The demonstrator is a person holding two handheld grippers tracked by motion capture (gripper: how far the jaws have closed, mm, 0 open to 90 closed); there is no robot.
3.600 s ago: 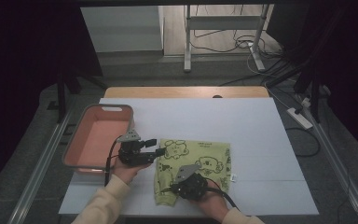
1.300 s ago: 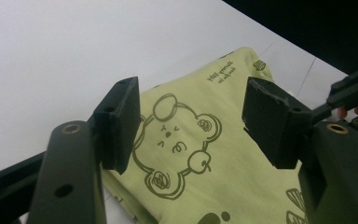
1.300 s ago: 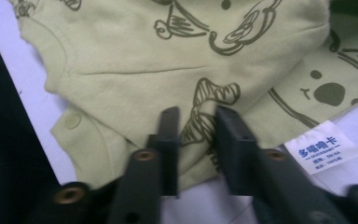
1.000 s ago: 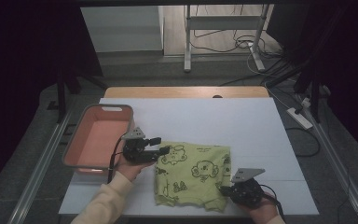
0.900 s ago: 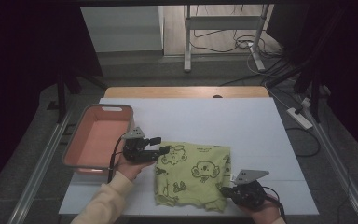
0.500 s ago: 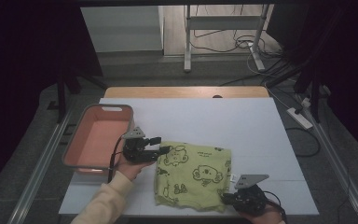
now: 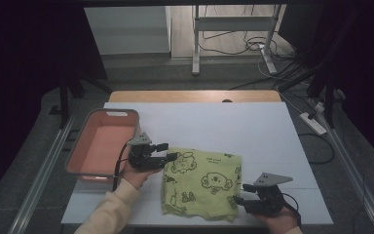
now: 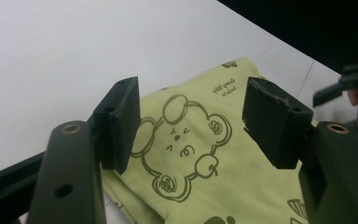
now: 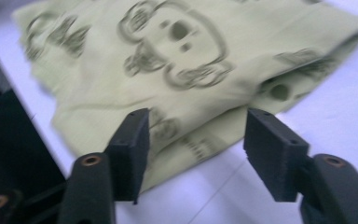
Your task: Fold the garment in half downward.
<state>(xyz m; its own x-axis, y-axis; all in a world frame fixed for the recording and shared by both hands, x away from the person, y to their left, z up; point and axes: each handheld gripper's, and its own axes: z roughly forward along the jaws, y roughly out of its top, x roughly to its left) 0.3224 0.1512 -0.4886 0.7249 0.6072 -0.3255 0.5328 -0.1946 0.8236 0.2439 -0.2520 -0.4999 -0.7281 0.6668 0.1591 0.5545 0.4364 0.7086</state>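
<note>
folded cloth (image 7: 202,183) flat on the desk (image 7: 253,131), beside the tray (image 7: 102,146). left gripper (image 7: 170,157) fingers wide apart over its corner, holding nothing; right gripper (image 7: 238,195) fingers, just opening, empty at the near edge. risk: a one-layer pinch undoes the fold.

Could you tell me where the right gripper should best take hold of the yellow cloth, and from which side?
Probably the near right corner of the cloth, coming in low from its right edge. The cloth lies folded flat on the table, and that corner's layered edge gapes slightly, giving a lip to pinch. The right gripper, jaws just opened with nothing between them, already faces it.
</note>
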